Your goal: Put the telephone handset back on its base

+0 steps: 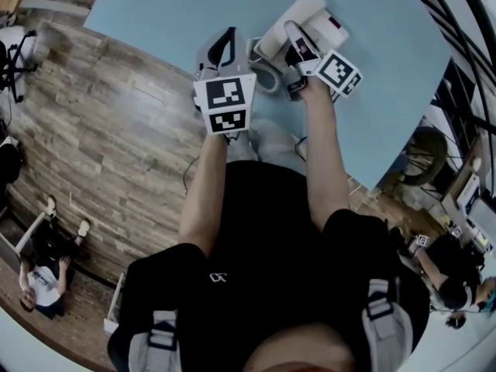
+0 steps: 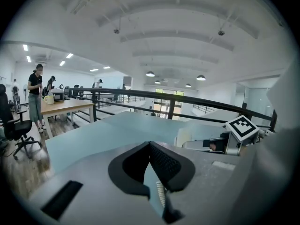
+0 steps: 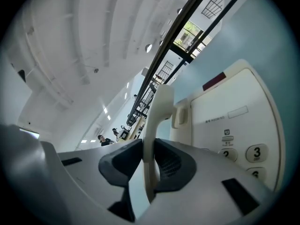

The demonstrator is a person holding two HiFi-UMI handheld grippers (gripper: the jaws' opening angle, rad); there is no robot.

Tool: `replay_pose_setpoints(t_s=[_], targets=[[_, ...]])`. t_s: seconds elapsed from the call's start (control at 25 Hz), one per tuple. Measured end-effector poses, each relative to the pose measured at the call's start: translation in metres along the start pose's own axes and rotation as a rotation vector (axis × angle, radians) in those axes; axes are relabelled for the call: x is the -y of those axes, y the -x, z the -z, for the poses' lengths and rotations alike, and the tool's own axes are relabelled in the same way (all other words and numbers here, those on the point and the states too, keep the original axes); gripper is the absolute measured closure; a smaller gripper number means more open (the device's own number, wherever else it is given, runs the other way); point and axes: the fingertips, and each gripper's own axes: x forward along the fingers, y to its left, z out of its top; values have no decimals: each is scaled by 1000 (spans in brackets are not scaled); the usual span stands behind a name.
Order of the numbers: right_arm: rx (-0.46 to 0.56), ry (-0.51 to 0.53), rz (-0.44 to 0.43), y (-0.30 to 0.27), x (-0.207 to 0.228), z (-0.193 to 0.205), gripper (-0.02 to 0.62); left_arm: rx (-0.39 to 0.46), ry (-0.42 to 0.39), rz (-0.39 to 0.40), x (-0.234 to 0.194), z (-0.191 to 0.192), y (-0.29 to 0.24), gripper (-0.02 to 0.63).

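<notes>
A cream telephone base (image 1: 322, 15) lies on the light blue table (image 1: 170, 6). In the right gripper view its number keys (image 3: 256, 152) show beside the jaws. My right gripper (image 1: 301, 51) is shut on the cream handset (image 3: 157, 111), with both dark pads pressed on its thin grip. The handset (image 1: 288, 28) is held tilted just over the base's near side. A coiled cord (image 1: 267, 77) hangs between the two grippers. To the left of the phone, my left gripper (image 1: 225, 41) is shut on nothing, its tips (image 2: 150, 146) touching above the table.
The table's near edge (image 1: 341, 169) runs diagonally by my body. Wooden floor (image 1: 101, 130) lies to the left, with an office chair (image 1: 12, 60) and a seated person (image 1: 39, 277). A black railing (image 2: 187, 100) stands beyond the table, and other desks with people (image 2: 35, 93) are farther off.
</notes>
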Motion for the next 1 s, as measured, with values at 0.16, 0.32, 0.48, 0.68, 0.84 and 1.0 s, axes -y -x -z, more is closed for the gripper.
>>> replay_pose_setpoints(t_s=[0.16,0.32,0.48,0.68,0.84,1.0], targets=[[0,-43,41,-3,10,6,522,0,0,-1,-1,-1,-1,606],[23,-87,14,-6,15,9,522,-3,0,6,2,-1,-4,606],[45,-100,8,-5,14,8,522,-2,3,8,1,-2,-2,606],[40,-121,78,-2,21,8,503,6,6,19,3,-7,-3,606],[16,-13,98,-2,13,6,425,13,3,28,8,-9,-1,606],[28,96,164,7,7,-2,423,16,4,35,7,-11,-4,606]])
